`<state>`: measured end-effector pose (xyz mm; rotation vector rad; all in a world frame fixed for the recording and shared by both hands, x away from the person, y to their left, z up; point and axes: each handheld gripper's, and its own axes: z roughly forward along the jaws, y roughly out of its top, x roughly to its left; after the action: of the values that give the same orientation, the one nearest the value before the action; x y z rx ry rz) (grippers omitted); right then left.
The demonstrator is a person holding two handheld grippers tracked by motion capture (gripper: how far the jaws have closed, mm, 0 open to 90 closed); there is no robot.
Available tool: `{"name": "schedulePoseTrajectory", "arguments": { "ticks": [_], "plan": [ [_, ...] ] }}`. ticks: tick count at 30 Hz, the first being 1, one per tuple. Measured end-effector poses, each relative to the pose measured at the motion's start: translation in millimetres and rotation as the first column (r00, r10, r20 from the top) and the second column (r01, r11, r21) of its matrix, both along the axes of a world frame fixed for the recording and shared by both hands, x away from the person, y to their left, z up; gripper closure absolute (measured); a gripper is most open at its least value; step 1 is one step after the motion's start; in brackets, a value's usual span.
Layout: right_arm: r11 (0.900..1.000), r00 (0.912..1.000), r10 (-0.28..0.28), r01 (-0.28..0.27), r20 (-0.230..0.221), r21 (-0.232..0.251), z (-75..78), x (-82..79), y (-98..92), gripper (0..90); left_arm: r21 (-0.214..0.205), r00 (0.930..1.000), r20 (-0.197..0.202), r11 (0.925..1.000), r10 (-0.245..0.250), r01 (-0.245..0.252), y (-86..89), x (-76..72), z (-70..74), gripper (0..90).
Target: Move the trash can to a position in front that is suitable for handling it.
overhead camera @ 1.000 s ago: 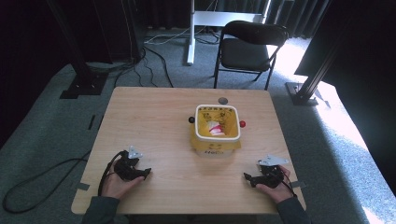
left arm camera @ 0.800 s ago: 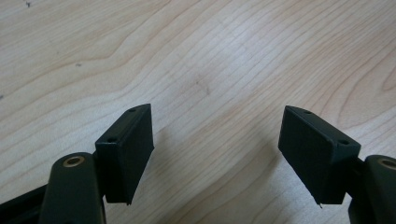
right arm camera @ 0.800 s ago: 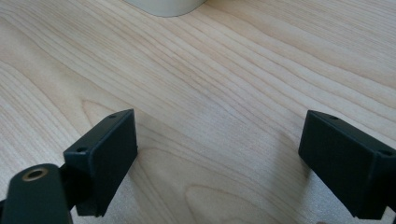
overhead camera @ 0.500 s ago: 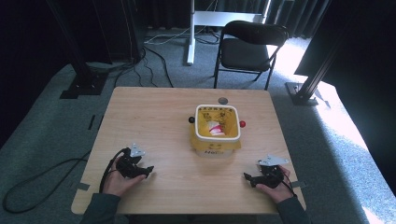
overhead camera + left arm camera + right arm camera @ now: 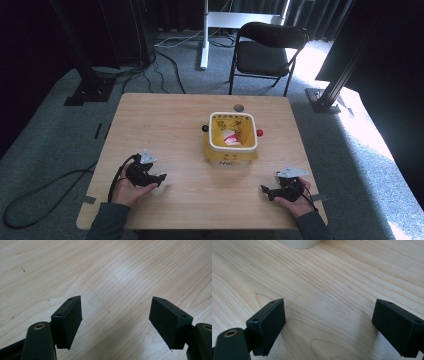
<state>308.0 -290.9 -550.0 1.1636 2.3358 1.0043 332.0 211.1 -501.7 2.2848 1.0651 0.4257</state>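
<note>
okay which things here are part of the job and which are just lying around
In the job: left gripper, right gripper, both open and empty; yellow tub between them; red ball and dark ball beside it.

Lying about: folding chair, floor cables, grey disc.

The tub sits on the counter, right of centre, with one small ball touching its left side and another at its right. A small disc lies behind it by the far edge. The left hand-held gripper rests near-left, the right hand-held gripper near-right. A chair stands beyond the counter.
</note>
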Motion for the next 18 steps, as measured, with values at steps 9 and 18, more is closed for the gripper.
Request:
{"name": "schedulePoseTrajectory", "arguments": {
  "ticks": [9, 18],
  "plan": [
    [1.0, 1.0, 0.001, -0.001, 0.0, 0.0, 0.0, -0.1, 0.0, 11.0, -0.031, 0.9997, -0.011, 0.9993, -0.02, 0.02, -3.9, 4.1, 6.0, 26.7],
    [1.0, 1.0, 0.002, -0.002, 0.0, -0.001, 0.0, -0.1, 0.0, 10.9, -0.056, 0.9995, 0.01, 0.998, -0.03, 0.03, -6.3, 5.8, 15.2, 26.8]
  ]
}}
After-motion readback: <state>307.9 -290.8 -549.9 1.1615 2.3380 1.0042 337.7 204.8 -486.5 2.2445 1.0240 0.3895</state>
